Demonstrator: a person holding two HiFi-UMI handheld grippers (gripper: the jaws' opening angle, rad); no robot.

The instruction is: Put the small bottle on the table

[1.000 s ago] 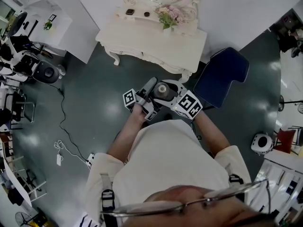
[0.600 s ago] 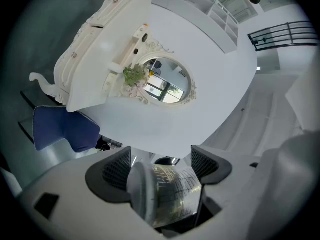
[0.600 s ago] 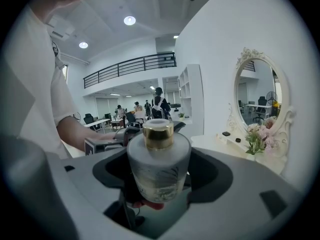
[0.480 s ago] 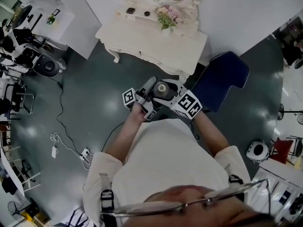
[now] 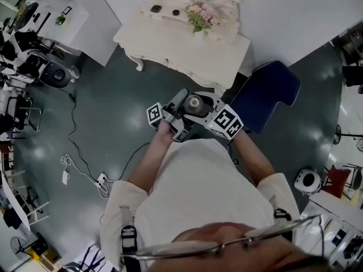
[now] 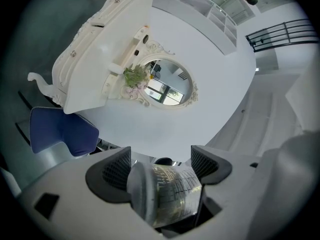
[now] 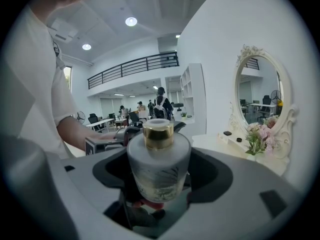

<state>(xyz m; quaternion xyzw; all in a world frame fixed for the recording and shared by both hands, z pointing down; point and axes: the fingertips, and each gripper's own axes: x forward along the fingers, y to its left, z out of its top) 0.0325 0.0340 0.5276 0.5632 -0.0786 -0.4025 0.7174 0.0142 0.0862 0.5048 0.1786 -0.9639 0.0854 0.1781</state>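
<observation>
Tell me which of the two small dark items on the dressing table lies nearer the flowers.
The smaller, rounder one, on the side towards the flowers; the larger squarish one lies farther from them.

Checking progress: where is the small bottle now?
In the head view the small bottle is mid-frame, between the left gripper and right gripper, short of the dressing table.

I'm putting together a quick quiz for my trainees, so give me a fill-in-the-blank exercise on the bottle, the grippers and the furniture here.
1. The left gripper and the right gripper each have the small bottle ___ their jaws.
2. The small bottle's cap is ___ in colour.
3. The chair beside the white dressing table is ___.
4. Behind the flowers on that table stands an oval ___.

Missing words: between; gold; blue; mirror.
</observation>
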